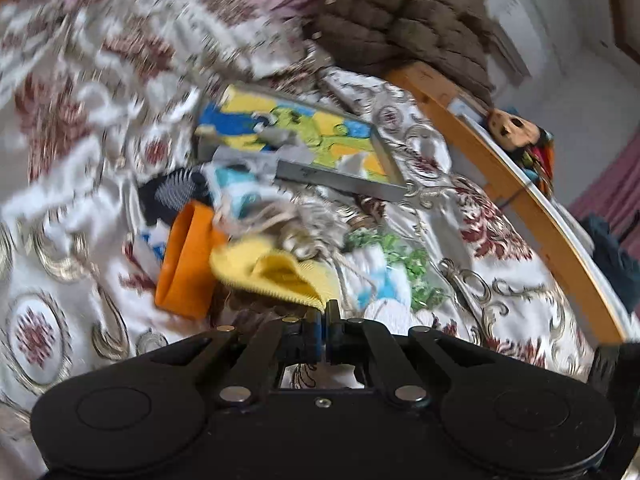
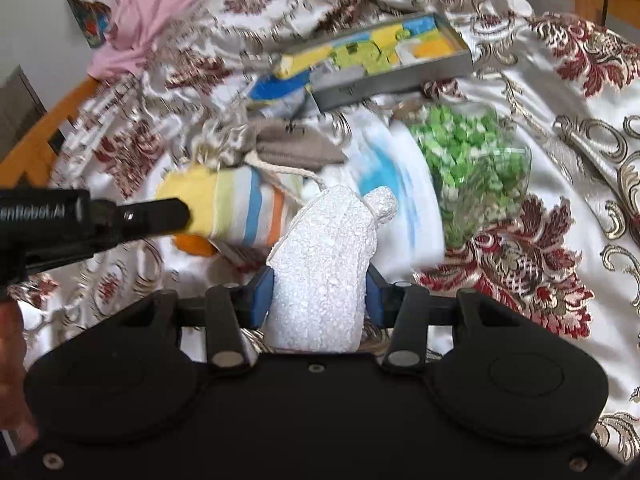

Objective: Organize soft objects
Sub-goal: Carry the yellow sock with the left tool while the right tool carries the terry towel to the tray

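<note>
Right gripper (image 2: 318,294) jaws part-open, clamped on white foam piece (image 2: 326,276) between them; left gripper (image 1: 323,314) jaws pinch yellow sock (image 1: 276,272) edge.

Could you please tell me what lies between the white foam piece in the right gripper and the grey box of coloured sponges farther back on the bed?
In the right wrist view, a white-and-blue cloth lies between the white foam piece and the grey box, beside a grey-brown cloth.

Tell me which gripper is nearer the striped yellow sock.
Left. The left gripper is shut on the striped yellow sock's yellow end. The right gripper sits beside it, apart, clamped on a white textured sock.
</note>
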### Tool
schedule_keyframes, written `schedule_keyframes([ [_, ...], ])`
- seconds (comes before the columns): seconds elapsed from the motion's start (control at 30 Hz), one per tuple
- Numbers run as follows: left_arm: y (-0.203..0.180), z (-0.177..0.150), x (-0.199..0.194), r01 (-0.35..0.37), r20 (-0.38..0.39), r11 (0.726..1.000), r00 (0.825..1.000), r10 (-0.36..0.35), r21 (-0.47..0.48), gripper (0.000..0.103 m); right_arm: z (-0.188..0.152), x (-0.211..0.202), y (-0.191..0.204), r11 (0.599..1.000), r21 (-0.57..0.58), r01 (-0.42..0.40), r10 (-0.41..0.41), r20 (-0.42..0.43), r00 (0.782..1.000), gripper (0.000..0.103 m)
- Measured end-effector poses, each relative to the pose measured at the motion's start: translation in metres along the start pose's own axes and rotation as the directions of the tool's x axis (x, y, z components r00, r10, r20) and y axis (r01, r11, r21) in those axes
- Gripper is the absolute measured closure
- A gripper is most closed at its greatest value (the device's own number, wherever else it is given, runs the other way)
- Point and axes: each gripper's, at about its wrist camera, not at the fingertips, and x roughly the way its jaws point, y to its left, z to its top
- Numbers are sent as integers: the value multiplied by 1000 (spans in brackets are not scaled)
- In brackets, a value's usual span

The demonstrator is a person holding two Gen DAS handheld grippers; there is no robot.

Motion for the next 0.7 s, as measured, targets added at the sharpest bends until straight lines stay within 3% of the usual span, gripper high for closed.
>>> schedule_keyframes([
  [0.33, -45, 26, -47, -38, 26, 985, 999, 35, 170, 103, 10, -38, -17, 997, 41, -71, 65, 126, 990, 65],
  [0.7, -98, 75, -90, -6, 86, 961, 996, -18, 276, 103, 28, -63, -52, 985, 111, -131, 102, 236, 966, 65],
])
